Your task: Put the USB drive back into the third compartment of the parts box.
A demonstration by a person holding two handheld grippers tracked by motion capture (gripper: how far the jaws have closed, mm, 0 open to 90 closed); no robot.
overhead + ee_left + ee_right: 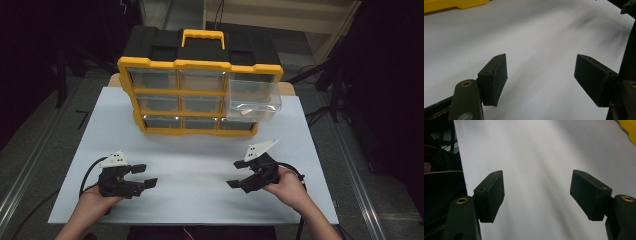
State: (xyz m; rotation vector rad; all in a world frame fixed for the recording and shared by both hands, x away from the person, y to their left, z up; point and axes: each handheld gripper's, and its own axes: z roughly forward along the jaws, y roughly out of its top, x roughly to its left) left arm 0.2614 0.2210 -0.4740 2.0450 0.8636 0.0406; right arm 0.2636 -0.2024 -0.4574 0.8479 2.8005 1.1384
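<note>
White tabletop (190, 165), bare across the near half. Yellow-and-black drawer cabinet (200, 65) at the far edge, three rows of clear drawers, yellow carry handle (203, 35) on top. Top-right clear drawer (252, 100) pulled out, overhanging the rows below. Grey floor (45, 125) either side, metal rail (30, 165) along the left, dark cables (320, 115) on the right.

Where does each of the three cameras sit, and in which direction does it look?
High view: above the person's side, looking forward and down at organizer, both hands, left gripper, right gripper.
Left gripper view: on left gripper, along open jaws over white table.
Right gripper view: likewise on right gripper.
Shared: table, yellow organizer edge.
</note>
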